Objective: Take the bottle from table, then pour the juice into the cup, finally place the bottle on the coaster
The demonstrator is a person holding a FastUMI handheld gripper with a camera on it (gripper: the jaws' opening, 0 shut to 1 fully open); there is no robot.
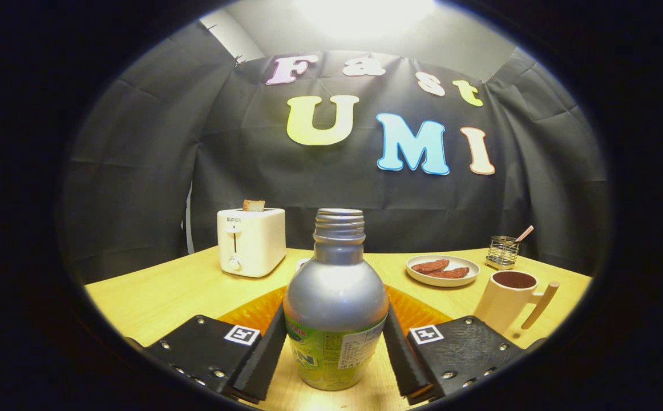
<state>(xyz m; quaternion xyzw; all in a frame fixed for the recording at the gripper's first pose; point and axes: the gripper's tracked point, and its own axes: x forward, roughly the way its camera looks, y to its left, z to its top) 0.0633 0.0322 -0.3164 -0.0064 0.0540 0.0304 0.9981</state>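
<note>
A silver bottle [334,297] with a green label and an uncapped threaded neck stands upright between my fingers. My gripper [335,322] is shut on the bottle, one pad against each side of its lower body. An orange ribbed coaster [251,313] lies on the table just behind the bottle and shows on both sides of it. A cream cup [505,308] with a wooden handle stands ahead to the right of the right finger, its inside dark brown. I cannot tell whether the bottle's base rests on the table or hangs just above it.
On the wooden table [154,297], a white toaster [250,241] with a slice of bread [253,205] in its slot stands at the back left. A white plate [443,278] holding brown pieces and a wire holder [501,252] with a stick sit at the back right.
</note>
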